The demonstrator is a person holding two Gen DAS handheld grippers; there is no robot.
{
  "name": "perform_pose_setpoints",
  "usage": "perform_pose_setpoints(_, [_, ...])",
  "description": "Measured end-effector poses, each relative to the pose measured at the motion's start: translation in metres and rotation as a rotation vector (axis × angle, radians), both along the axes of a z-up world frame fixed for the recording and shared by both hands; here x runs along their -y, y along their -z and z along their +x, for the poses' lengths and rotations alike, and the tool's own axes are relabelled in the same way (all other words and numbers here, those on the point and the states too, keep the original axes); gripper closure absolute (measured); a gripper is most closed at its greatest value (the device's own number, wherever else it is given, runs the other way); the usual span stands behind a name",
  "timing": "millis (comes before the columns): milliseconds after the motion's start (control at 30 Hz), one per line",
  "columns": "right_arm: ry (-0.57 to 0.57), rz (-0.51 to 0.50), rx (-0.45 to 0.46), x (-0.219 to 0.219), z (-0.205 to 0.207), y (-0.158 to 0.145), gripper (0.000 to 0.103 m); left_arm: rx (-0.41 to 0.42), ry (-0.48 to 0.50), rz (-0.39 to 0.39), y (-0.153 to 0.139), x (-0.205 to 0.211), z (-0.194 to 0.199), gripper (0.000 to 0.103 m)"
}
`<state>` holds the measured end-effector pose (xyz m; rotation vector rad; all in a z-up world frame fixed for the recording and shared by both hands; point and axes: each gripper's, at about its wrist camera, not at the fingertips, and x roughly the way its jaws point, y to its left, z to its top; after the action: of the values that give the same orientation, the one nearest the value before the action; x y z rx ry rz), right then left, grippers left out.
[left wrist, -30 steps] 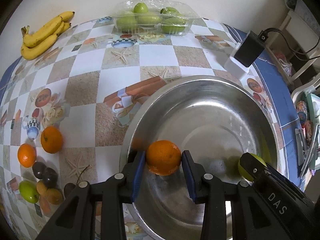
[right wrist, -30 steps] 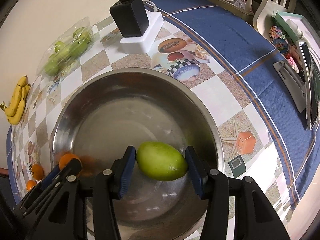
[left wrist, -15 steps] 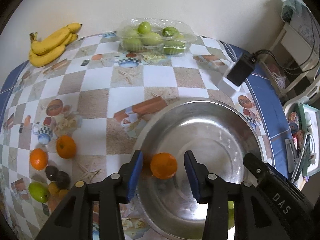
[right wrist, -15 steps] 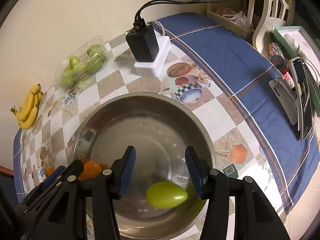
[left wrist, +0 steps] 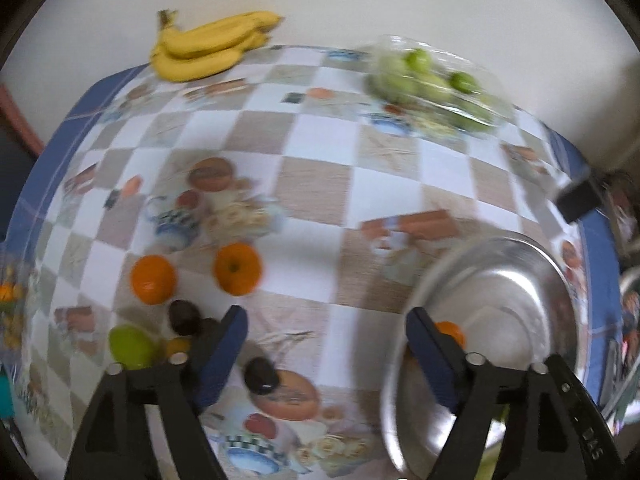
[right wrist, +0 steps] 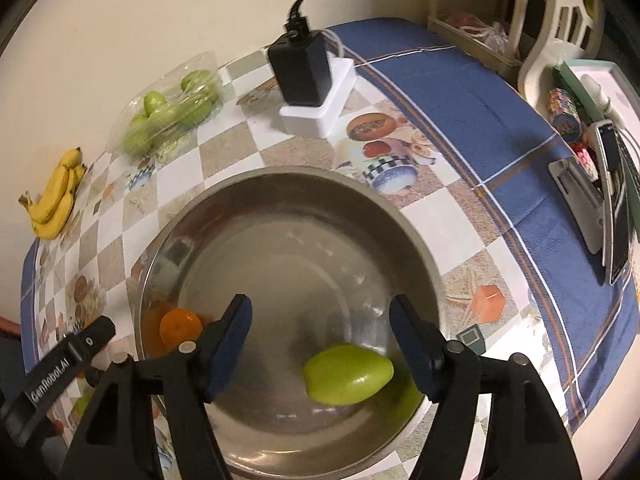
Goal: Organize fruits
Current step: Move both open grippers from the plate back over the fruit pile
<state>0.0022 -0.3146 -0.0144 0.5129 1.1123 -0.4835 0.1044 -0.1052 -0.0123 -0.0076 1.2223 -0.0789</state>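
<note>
A steel bowl [right wrist: 416, 248] holds an orange [right wrist: 181, 327] at its left and a green mango [right wrist: 347, 374] at its front. My right gripper [right wrist: 320, 338] is open and empty above the bowl, the mango just below it. My left gripper [left wrist: 326, 342] is open and empty over the tablecloth left of the bowl [left wrist: 560, 280]; the orange in the bowl [left wrist: 452, 332] peeks past its right finger. Loose fruit lies to its left: two oranges [left wrist: 238, 268] [left wrist: 154, 280], a green mango [left wrist: 130, 346], dark round fruits [left wrist: 184, 316] [left wrist: 262, 376].
A banana bunch [left wrist: 208, 46] and a clear plastic box of green fruits [left wrist: 432, 84] lie at the far side by the wall. A black charger on a white block [right wrist: 312, 84] stands behind the bowl. A phone and clutter [right wrist: 612, 208] lie at the right.
Both grippers let go of their fruit into the bowl and rose with jaws opened wider. The left gripper has swung left toward the loose fruit; its view is blurred.
</note>
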Motion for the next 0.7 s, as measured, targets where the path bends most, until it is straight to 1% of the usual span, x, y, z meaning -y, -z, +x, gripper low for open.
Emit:
perform_pose_setpoints(33, [-0.005, -0.004, -0.002, -0.001, 0.001, 0.0, 0.029, -0.001, -0.018, 0.009, 0.001, -0.005, 0.001, 0.014])
perform_pose_setpoints(100, [-0.021, -0.013, -0.009, -0.005, 0.003, 0.002, 0.016, -0.003, -0.045, 0.022, 0.003, -0.013, 0.002, 0.009])
perform_pose_setpoints(133, [-0.028, -0.017, -0.007, -0.007, 0.004, 0.002, 0.015, -0.004, -0.052, 0.025, 0.004, -0.015, 0.003, 0.008])
perform_pose_setpoints(300, [-0.048, -0.034, -0.008, -0.012, 0.006, 0.003, 0.011, -0.01, -0.079, 0.025, 0.007, -0.024, 0.005, 0.002])
perform_pose_setpoints(433, [-0.066, -0.03, 0.005, -0.015, 0.007, 0.002, 0.009, 0.01, -0.077, 0.039, 0.005, -0.025, 0.005, 0.0])
perform_pose_setpoints(500, [-0.072, -0.027, 0.021, -0.017, 0.007, -0.002, 0.0, 0.025, -0.076, 0.044, 0.004, -0.026, 0.006, 0.0])
perform_pose_setpoints(700, [-0.085, -0.044, 0.049, -0.022, 0.008, -0.007, 0.0, 0.091, -0.055, 0.09, -0.001, -0.027, 0.005, 0.0])
